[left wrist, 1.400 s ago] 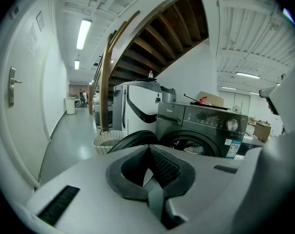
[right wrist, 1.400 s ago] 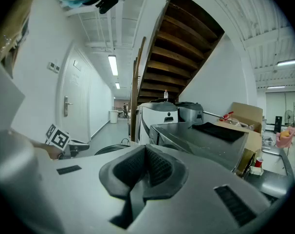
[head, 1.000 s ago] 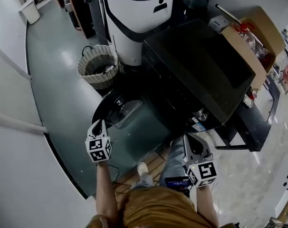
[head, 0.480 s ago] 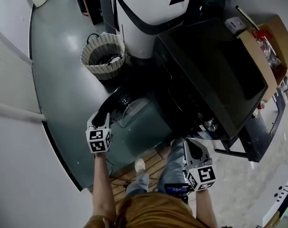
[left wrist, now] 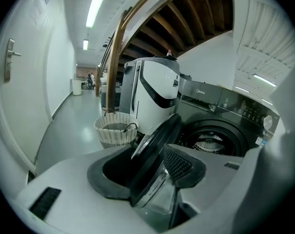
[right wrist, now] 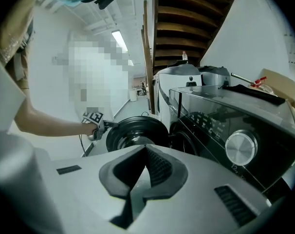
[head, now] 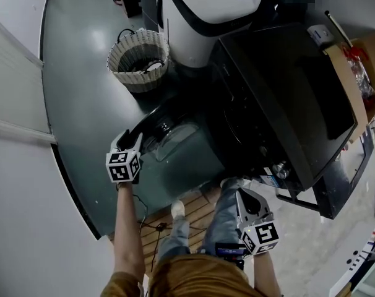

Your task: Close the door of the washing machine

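The door [head: 169, 142] of the washing machine [head: 280, 98] hangs wide open. The left gripper [head: 132, 140] is opening its jaws astride the door's rim; the right gripper [head: 244, 195] is pinched together, empty.

Looking straight down: the black washing machine [head: 286, 98] has its round door [head: 166, 135] swung wide open. The left hand-held gripper [head: 129, 142] is at the door's rim, jaws opening around it. The right hand-held gripper [head: 248, 202] hangs near the machine's front corner. A wicker basket [head: 138, 57] sits on the floor nearby.

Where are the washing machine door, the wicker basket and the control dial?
washing machine door [right wrist: 137, 130], right gripper view, its dark round face.
wicker basket [left wrist: 113, 134], left gripper view, woven side wall.
control dial [right wrist: 241, 147], right gripper view, front face.
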